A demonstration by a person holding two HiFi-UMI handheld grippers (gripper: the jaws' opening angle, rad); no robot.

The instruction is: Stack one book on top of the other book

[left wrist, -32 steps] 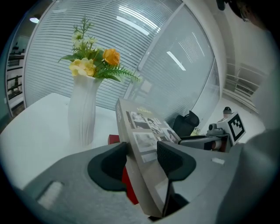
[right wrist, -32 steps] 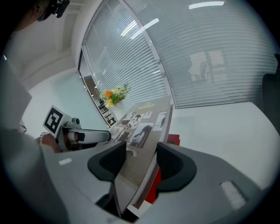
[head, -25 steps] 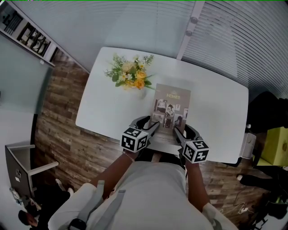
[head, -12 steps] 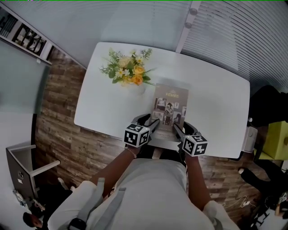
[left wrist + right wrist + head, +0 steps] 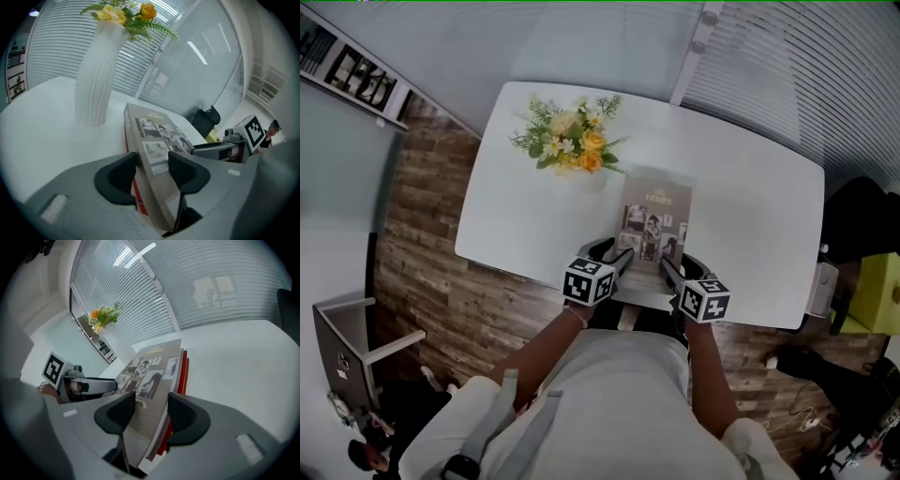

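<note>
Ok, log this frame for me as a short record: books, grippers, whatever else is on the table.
top book: grey book, photo cover up, held at its near end
lower book: red book, directly under it, only its edge showing
left gripper: jaws closed on the grey book's left edge
right gripper: jaws closed on its right edge
stack state: grey over red, edges roughly lined up; cannot tell whether it rests fully
other: white vase with flowers, apart from the books
surface: white table

red book: mostly hidden under grey book | flowers: cut by top edge
</note>
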